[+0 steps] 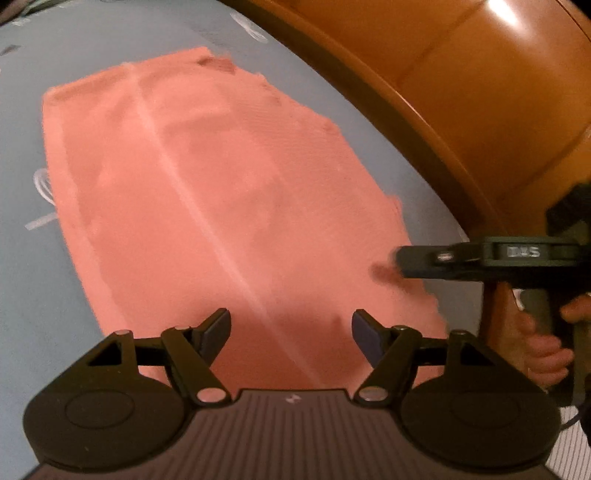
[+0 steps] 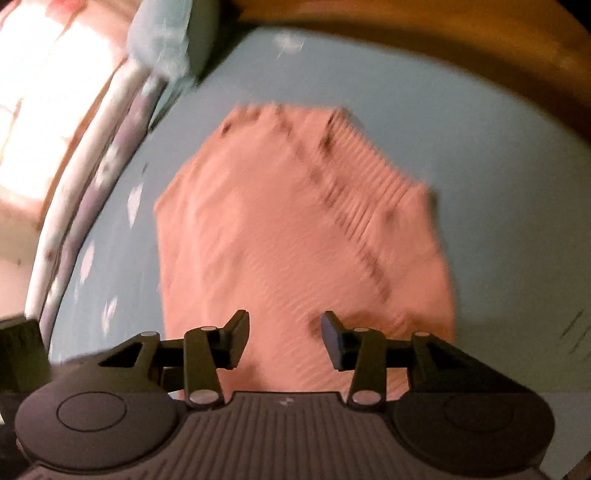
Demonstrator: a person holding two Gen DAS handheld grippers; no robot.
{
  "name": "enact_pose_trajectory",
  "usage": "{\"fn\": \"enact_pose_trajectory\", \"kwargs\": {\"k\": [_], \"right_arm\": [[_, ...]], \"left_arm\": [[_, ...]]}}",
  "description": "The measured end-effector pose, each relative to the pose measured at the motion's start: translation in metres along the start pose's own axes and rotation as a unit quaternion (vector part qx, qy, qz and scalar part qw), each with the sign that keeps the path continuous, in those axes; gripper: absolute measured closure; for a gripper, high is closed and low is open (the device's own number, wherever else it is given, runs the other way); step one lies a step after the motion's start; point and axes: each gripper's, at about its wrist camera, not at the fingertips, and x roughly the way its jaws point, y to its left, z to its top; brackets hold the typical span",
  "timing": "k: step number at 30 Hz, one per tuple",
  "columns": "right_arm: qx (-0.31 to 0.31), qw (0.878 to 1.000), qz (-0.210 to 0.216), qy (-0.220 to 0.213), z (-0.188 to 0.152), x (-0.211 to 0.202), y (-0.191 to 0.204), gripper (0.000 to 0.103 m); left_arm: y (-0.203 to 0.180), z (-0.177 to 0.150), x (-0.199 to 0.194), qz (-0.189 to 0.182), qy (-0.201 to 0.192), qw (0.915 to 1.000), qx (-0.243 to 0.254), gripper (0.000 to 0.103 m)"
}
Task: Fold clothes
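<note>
A salmon-pink knitted garment (image 1: 221, 192) lies flat on a light blue bed sheet (image 1: 33, 258). It also shows in the right wrist view (image 2: 295, 236), with a ribbed band and a dark dotted seam. My left gripper (image 1: 291, 332) is open and empty, hovering over the garment's near edge. My right gripper (image 2: 284, 332) is open and empty above the garment's near part. The right gripper also shows from the side in the left wrist view (image 1: 406, 262), at the garment's right edge, held by a hand (image 1: 543, 347).
A wooden bed frame (image 1: 461, 92) curves along the right side of the sheet. In the right wrist view a blue pillow (image 2: 166, 33) lies at the far left and a patterned sheet edge (image 2: 92, 192) runs down the left side.
</note>
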Motion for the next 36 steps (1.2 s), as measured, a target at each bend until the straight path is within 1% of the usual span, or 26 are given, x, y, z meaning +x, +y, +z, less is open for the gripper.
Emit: {"fn": "enact_pose_trajectory", "kwargs": {"k": [2,4,8,9,11,13,14,15,17,21,25,27,30,32,33,34,35,36], "right_arm": [[0.011,1.0,0.003,0.002,-0.007,0.003,-0.003,0.054],[0.024,1.0,0.006,-0.002,-0.013,0.002,-0.008,0.054],[0.043,0.999,-0.027,0.005,-0.022,-0.006,-0.018,0.054],[0.046,0.998,-0.033,0.008,-0.023,-0.007,-0.019,0.054],[0.051,0.998,-0.04,0.012,-0.026,-0.01,-0.018,0.054],[0.047,0.998,-0.043,0.008,-0.028,-0.012,-0.011,0.052],[0.044,0.998,-0.042,0.005,-0.029,-0.013,-0.008,0.051],[0.041,0.998,-0.038,0.001,-0.03,-0.015,-0.005,0.048],[0.037,0.999,-0.034,-0.002,-0.029,-0.013,-0.001,0.047],[0.029,0.999,-0.046,0.004,-0.035,-0.009,0.0,0.047],[0.052,0.997,-0.053,0.002,-0.049,-0.009,-0.005,0.047],[0.062,0.996,-0.059,0.0,-0.058,-0.012,-0.008,0.047],[0.056,0.996,-0.064,-0.006,-0.069,-0.019,-0.002,0.047],[0.035,0.997,-0.064,-0.006,-0.077,-0.026,0.007,0.05],[0.012,0.998,-0.062,0.001,-0.081,-0.027,0.013,0.059],[-0.014,0.998,-0.06,0.012,-0.086,-0.027,0.02,0.071],[-0.04,0.997,-0.057,0.023,-0.09,-0.027,0.027,0.074],[-0.067,0.996,-0.056,0.035,-0.093,-0.026,0.033,0.075]], "left_arm": [[-0.002,-0.012,0.003,-0.001,0.015,0.9999,0.006,0.031],[-0.001,-0.024,0.004,0.003,0.024,0.9997,0.001,0.031],[0.012,-0.052,0.005,-0.003,0.056,0.9974,-0.044,0.031],[0.012,-0.057,0.004,-0.007,0.063,0.9967,-0.049,0.031],[0.009,-0.06,0.0,-0.011,0.074,0.9962,-0.043,0.031],[0.005,-0.058,-0.005,-0.019,0.066,0.997,-0.035,0.031],[0.003,-0.056,-0.008,-0.026,0.06,0.9973,-0.034,0.031],[0.001,-0.055,-0.008,-0.034,0.058,0.9972,-0.034,0.03],[-0.003,-0.056,-0.006,-0.055,0.06,0.9962,-0.03,0.03],[-0.013,-0.068,0.001,-0.073,0.088,0.9934,-0.012,0.03],[-0.015,-0.09,0.011,-0.099,0.119,0.9878,-0.019,0.029],[-0.013,-0.099,0.017,-0.106,0.136,0.9848,-0.022,0.029],[-0.015,-0.096,0.01,-0.112,0.128,0.9854,-0.005,0.029],[-0.018,-0.09,0.003,-0.115,0.119,0.9862,0.011,0.029],[-0.021,-0.086,-0.002,-0.118,0.111,0.9866,0.021,0.029],[-0.024,-0.084,-0.008,-0.126,0.105,0.986,0.03,0.028],[-0.028,-0.083,-0.012,-0.132,0.101,0.9854,0.038,0.028],[-0.031,-0.082,-0.014,-0.135,0.097,0.9851,0.044,0.028]]}}
